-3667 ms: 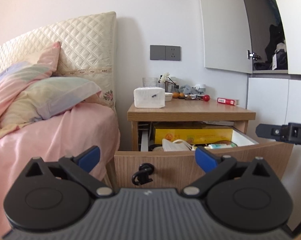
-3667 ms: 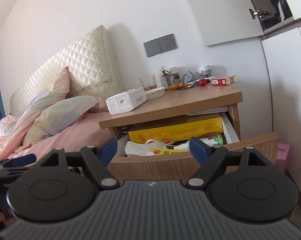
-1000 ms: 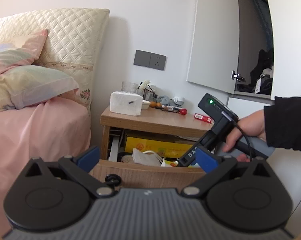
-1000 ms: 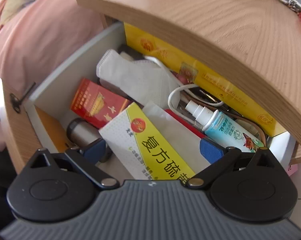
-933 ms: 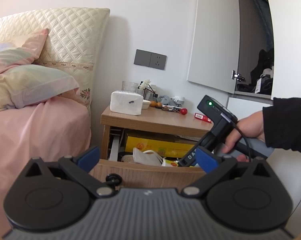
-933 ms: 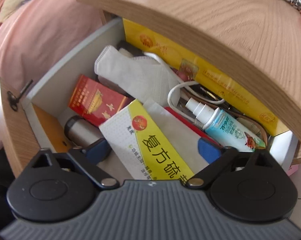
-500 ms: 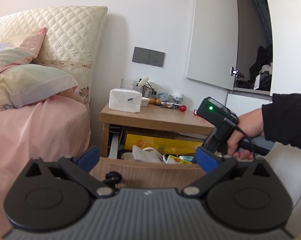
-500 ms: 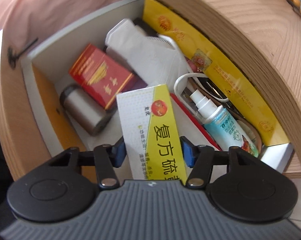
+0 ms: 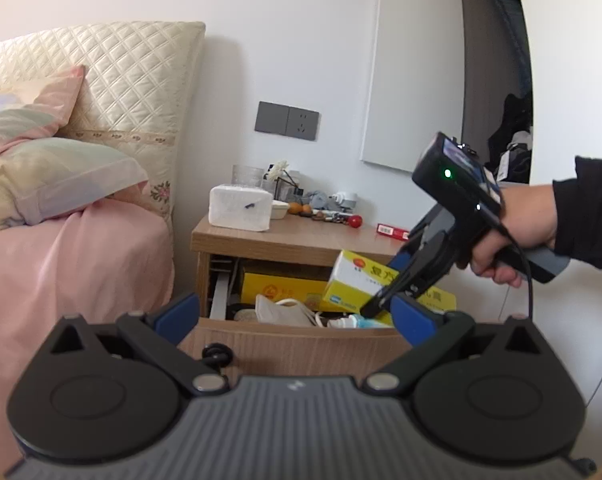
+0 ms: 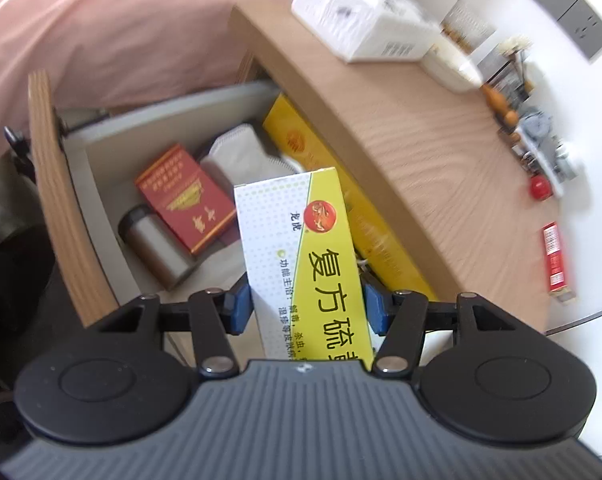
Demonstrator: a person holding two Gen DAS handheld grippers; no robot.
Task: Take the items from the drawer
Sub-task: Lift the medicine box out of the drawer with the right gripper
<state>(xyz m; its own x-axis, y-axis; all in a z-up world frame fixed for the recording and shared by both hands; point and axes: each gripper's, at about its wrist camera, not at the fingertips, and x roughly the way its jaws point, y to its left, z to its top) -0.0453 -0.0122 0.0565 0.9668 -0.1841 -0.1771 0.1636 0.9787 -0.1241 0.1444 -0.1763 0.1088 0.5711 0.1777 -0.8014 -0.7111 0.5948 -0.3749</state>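
Clamping the yellow-white box [image 10: 301, 256], right gripper [image 10: 307, 308] hangs over red pack [image 10: 187, 198]; left gripper [image 9: 297, 314] gapes empty.

bright daylight, fisheye warp, motion blur

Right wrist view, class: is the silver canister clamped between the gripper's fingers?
No: the right gripper is shut on the yellow-and-white box, while the silver canister lies in the drawer.

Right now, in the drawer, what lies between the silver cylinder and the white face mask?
The red box lies between the silver cylinder and the white face mask, resting partly over the cylinder's top end. This shows in the right wrist view.
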